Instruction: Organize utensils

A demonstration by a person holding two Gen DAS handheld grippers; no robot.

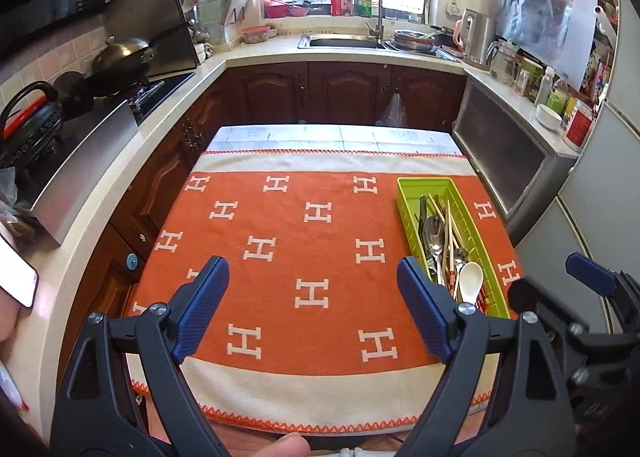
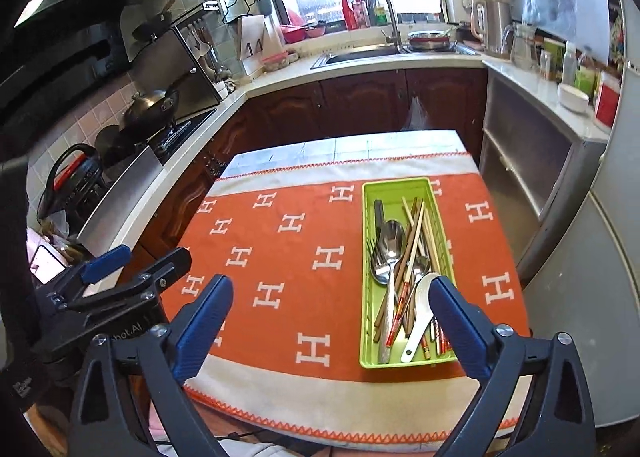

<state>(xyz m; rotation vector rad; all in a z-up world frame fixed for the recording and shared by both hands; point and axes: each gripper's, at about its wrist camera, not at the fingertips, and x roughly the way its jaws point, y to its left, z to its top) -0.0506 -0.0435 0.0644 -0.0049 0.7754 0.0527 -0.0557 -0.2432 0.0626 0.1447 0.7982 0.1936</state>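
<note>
With the utensils all gathered in the green tray at the right of the tabletop, both the left gripper and right gripper, fingers spread and empty, should be kept clear above it.

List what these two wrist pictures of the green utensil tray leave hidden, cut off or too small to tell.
- Left wrist view: the green tray's near end sits behind the left tongs.
- Right wrist view: the chopsticks' lower ends lie under the white spoon and the right tongs.
- Both views: the fork's handle is buried; the chopstick count is unclear.
</note>
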